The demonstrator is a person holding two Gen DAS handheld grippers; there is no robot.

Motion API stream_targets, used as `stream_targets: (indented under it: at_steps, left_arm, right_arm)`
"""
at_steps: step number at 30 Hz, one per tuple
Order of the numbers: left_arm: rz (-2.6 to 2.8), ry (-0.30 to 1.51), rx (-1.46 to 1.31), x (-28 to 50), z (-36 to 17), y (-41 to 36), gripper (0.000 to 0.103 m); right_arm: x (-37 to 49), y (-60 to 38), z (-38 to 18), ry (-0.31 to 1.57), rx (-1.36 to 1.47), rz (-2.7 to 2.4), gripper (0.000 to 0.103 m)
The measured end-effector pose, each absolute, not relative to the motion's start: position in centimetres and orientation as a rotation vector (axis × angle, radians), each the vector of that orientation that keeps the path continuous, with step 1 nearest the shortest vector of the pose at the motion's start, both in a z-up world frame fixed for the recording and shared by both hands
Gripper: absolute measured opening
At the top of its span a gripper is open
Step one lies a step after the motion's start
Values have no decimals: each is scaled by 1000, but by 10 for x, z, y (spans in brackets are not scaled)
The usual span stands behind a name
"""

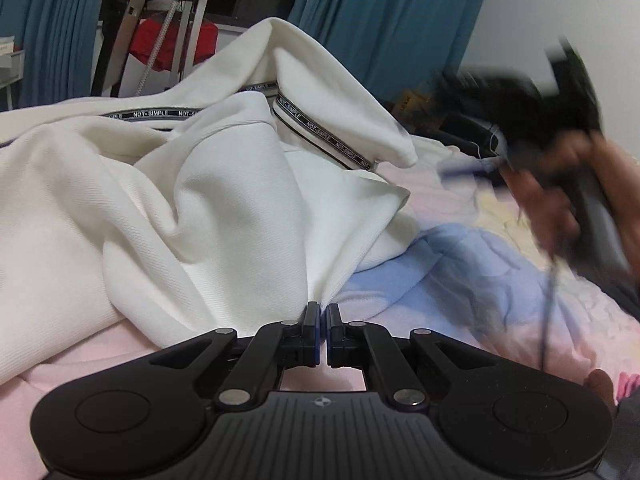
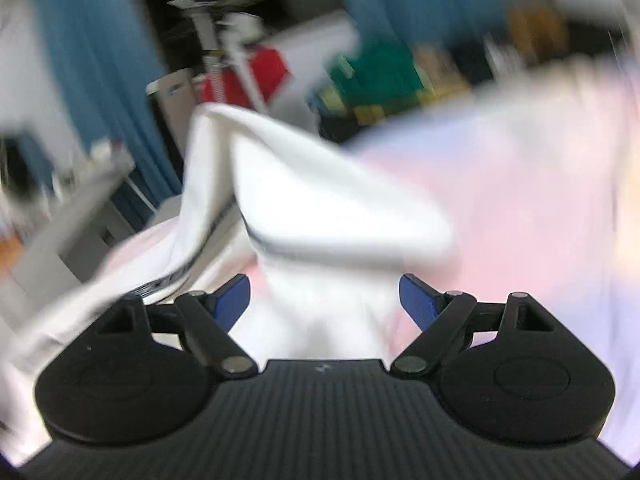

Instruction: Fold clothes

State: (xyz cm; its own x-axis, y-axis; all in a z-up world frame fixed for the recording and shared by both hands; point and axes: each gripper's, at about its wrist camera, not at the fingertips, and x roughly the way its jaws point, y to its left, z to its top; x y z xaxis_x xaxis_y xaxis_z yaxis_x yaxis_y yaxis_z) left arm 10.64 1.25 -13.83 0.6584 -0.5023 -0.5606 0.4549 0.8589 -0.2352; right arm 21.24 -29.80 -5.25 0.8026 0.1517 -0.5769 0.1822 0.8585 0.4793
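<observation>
The white garment [image 1: 224, 184] lies heaped and rumpled on a bed covered by a pink and blue blanket [image 1: 460, 264]. A dark band printed "NOT-SIMPLE" [image 1: 320, 132] runs along its folds, and 1 fold rises into a peak at the far side. The left gripper [image 1: 322, 312] has its fingers pressed together on a bunched edge of the garment at the near side of the heap, the cloth fanning up from the pinch. The right gripper [image 2: 324, 300] is spread wide, its 2 blue fingertips [image 2: 416, 300] on either side of a white fold without touching it; this view is heavily blurred. From the left wrist view the right gripper appears as a dark smear above the blanket, well apart from the garment. Behind the bed hang blue curtains [image 1: 52, 28], with a rack and something red [image 1: 160, 44] between them.
</observation>
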Motion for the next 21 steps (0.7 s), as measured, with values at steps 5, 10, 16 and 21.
stream_targets:
  at_steps: [5, 10, 16, 21]
  left_arm:
    - [-491, 676, -50, 103, -141, 5, 3]
    - [-456, 669, -8, 98, -147, -3, 3]
    - [-451, 675, -5, 103, -150, -5, 3]
    - [-458, 680, -27, 106, -150, -3, 4]
  right_arm:
    - [177, -328, -112, 739, 857, -27, 69]
    - [175, -338, -163, 727, 1234, 35, 64]
    - [187, -330, -177, 733, 1253, 42, 63]
    - [193, -334, -174, 737, 1215, 48, 42]
